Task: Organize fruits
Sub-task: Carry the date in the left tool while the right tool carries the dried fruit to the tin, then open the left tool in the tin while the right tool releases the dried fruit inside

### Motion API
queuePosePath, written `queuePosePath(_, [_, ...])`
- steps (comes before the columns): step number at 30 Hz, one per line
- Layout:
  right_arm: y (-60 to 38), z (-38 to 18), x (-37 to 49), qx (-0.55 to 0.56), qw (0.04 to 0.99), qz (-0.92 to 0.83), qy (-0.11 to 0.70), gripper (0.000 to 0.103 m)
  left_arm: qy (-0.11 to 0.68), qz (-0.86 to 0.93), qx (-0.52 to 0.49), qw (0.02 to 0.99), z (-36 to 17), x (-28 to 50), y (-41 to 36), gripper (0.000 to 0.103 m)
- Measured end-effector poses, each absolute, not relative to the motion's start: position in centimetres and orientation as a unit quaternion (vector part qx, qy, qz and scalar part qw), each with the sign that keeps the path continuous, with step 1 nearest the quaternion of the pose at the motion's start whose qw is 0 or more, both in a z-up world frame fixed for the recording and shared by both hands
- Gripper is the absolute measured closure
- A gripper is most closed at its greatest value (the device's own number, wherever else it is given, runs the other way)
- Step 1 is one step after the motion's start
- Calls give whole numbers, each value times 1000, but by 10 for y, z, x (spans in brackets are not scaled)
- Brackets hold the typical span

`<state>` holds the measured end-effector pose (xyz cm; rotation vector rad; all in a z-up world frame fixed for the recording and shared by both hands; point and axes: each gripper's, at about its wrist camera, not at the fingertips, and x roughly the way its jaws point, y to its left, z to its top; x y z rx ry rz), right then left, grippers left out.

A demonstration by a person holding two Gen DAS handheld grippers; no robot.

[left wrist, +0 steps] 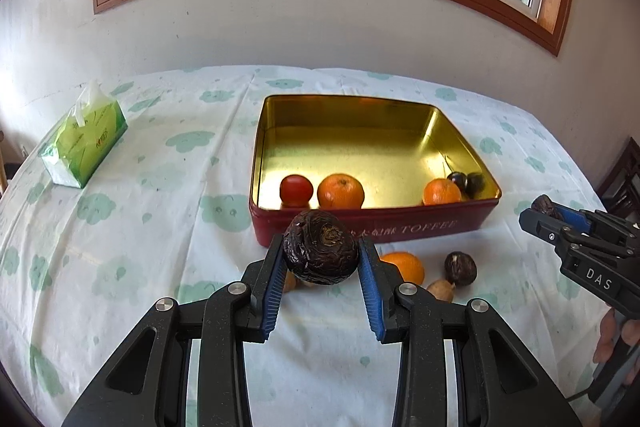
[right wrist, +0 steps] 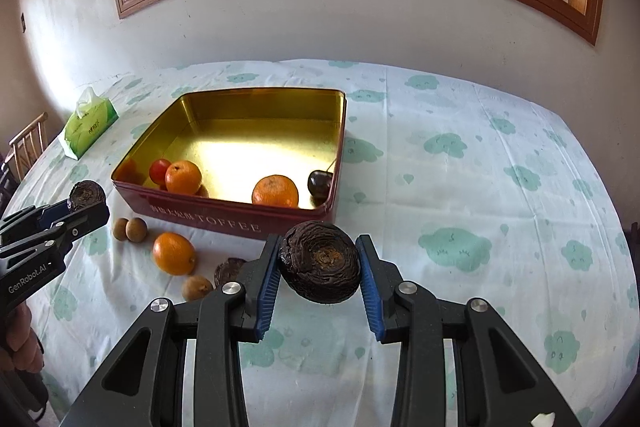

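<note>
A green tissue pack (left wrist: 84,143) lies at the far left of the table (left wrist: 160,227), which wears a white cloth printed with green clouds; the left gripper (left wrist: 322,255) has its blue fingers (left wrist: 272,287) clenched on a dark wrinkled fruit (left wrist: 320,253), held above the cloth in front of the tin; the red toffee tin (left wrist: 376,227) stands mid-table, holding a tomato (left wrist: 296,190), two oranges (left wrist: 341,191) and a dark cherry (right wrist: 319,183) near its right wall; loose on the cloth before it lie another orange (left wrist: 404,267), a second dark fruit (left wrist: 461,268) and small brown fruits (right wrist: 130,229); the right gripper (right wrist: 318,263) grasps its own wrinkled dark fruit (right wrist: 319,261), likewise lifted clear of the cloth.
</note>
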<state>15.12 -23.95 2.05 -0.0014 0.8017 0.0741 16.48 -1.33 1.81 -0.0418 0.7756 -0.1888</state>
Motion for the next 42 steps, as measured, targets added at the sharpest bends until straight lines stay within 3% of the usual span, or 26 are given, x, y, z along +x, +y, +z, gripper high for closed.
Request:
queuePosePath(19, [-211, 9, 220, -27, 913, 68, 401, 69, 392, -79, -6, 916, 6, 235, -22, 67])
queuePosePath(42, [-208, -10, 235, -19, 905, 69, 419, 68, 410, -60, 11, 910, -14, 249, -24, 66])
